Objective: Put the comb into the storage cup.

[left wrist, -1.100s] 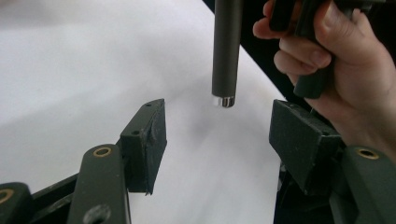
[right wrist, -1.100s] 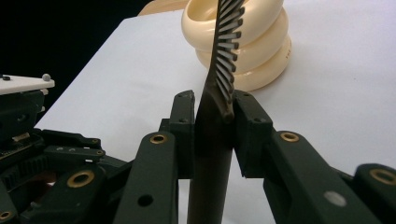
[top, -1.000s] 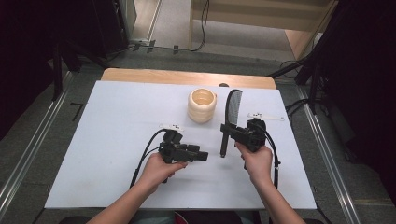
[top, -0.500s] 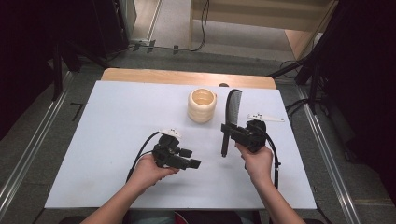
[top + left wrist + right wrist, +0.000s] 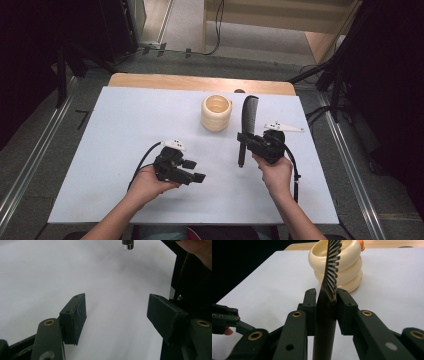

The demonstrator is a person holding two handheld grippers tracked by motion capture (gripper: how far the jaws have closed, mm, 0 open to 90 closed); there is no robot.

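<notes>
Right gripper (image 5: 248,138): clamped on the comb (image 5: 247,123) where handle meets teeth.
Comb: lifted off the table (image 5: 115,120), long axis running away from the person, teeth end nearest the cup (image 5: 216,113).
Cup: cream, ribbed, just left of the comb's teeth; nearer the right hand.
Left gripper (image 5: 116,315): jaws wide, empty, low over bare table, well apart from the cup.
In the way: nothing between comb and cup.
</notes>
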